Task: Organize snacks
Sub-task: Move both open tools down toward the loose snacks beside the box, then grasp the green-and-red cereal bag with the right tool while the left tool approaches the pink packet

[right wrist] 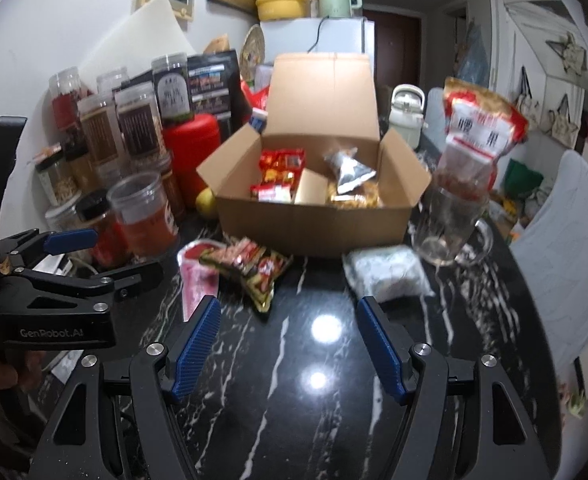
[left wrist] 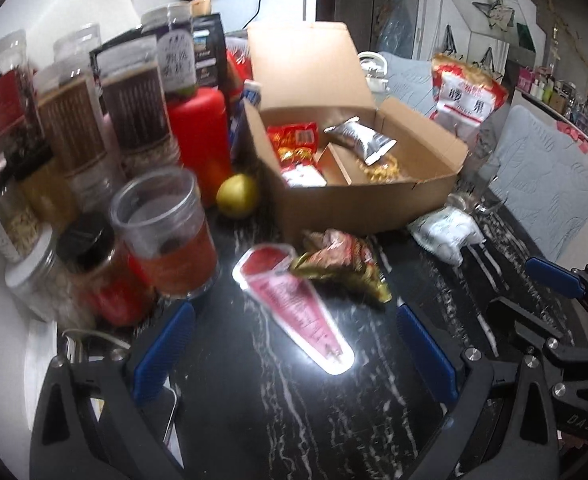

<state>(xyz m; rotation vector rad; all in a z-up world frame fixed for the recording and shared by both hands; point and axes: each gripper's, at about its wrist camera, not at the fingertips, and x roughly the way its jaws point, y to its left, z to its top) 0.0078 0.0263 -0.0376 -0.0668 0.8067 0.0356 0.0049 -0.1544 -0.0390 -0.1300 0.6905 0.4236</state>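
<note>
An open cardboard box (left wrist: pixel 354 200) (right wrist: pixel 314 224) stands on the black marble table and holds red snack packets (right wrist: pixel 279 168) and a silver pouch (left wrist: pixel 358 138) (right wrist: pixel 348 168). In front of the box lie a long pink packet (left wrist: pixel 298 304) (right wrist: pixel 197 280), a crumpled red-and-gold packet (left wrist: pixel 342 264) (right wrist: pixel 249 268) and a white packet (left wrist: pixel 446 236) (right wrist: pixel 386 276). My left gripper (left wrist: pixel 294 344) is open just above the table, with the pink packet lying between its fingers, untouched. To the right of it my right gripper (right wrist: pixel 289 340) is open over bare table, short of the packets.
Several snack jars (left wrist: pixel 133 108) (right wrist: pixel 137 128) and a red canister (left wrist: pixel 199 132) crowd the left side. A yellow fruit (left wrist: pixel 237 194) sits by the box. A glass mug (right wrist: pixel 450 220) and a big red-and-white bag (right wrist: pixel 482 128) stand at the right, beside a padded chair (right wrist: pixel 566 240).
</note>
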